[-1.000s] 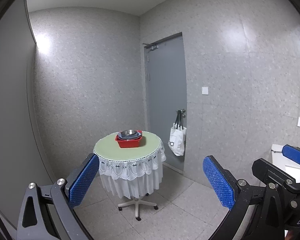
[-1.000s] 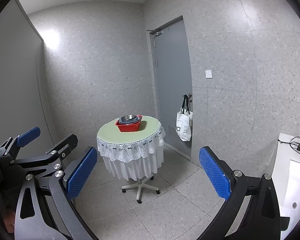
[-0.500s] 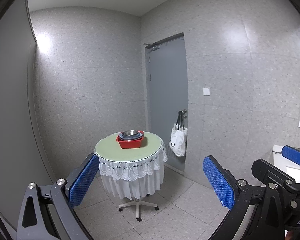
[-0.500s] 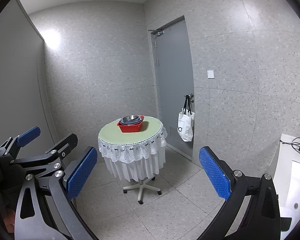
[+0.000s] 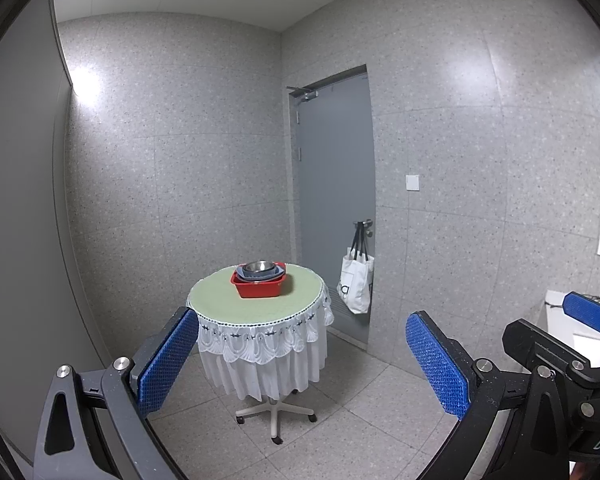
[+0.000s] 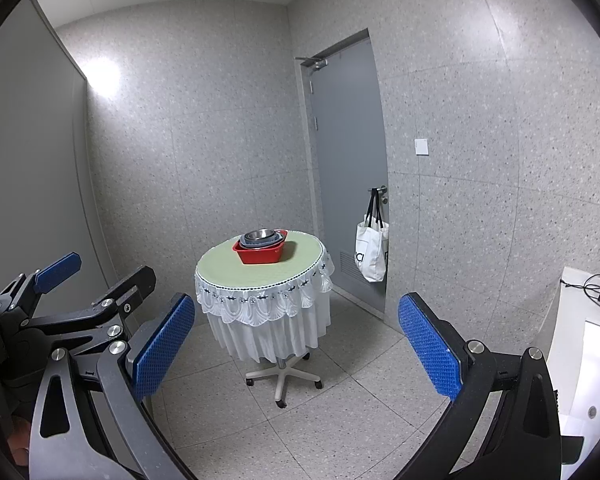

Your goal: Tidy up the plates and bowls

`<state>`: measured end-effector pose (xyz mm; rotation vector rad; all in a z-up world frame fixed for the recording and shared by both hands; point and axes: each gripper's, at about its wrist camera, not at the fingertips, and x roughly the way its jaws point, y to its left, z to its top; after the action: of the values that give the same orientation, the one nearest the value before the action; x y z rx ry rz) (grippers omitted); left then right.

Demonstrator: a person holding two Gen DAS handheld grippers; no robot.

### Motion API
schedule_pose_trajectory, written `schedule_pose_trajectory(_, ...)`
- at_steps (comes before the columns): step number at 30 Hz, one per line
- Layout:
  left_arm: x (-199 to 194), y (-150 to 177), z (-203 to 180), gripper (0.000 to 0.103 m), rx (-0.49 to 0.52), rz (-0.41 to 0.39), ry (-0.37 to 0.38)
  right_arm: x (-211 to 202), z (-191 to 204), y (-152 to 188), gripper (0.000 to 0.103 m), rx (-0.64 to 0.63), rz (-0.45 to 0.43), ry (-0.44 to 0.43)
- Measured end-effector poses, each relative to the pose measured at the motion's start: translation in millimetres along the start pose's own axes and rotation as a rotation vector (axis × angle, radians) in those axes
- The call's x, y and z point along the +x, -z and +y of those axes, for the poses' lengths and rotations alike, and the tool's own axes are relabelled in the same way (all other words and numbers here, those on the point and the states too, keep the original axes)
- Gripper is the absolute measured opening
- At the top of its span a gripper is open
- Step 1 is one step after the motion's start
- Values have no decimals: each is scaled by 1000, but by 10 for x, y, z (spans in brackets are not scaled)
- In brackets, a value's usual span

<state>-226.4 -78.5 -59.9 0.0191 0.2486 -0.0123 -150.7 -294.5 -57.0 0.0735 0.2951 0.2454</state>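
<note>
A red square dish [image 5: 259,285] holds a stack of a grey-blue dish and a steel bowl [image 5: 258,267] on a small round table [image 5: 224,300] with a green top and white lace cloth. The same stack [image 6: 261,251] and table [image 6: 228,266] show in the right wrist view. My left gripper [image 5: 300,354] is open and empty, well short of the table. My right gripper [image 6: 296,344] is open and empty, equally far back. The left gripper also shows at the left edge of the right wrist view [image 6: 100,296].
The table stands on a wheeled star base [image 5: 274,414] on a tiled floor. A grey door [image 5: 334,200] is behind, with a white tote bag [image 5: 356,282] hanging on its handle. A white counter [image 6: 580,344] with cables is at far right.
Both views have tilted up slightly, so the table and stack sit lower in the frames. The grippers stay open.
</note>
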Motion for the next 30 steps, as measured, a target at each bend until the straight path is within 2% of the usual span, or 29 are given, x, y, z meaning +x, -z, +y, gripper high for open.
schedule_pose_trajectory(14, 111, 74, 25, 102, 0, -18, 3, 26, -18, 1, 103, -1, 0, -1)
schedule_pose_trajectory(30, 96, 76, -112, 103, -2, -14, -8, 72, -97, 4, 103, -3, 5, -10)
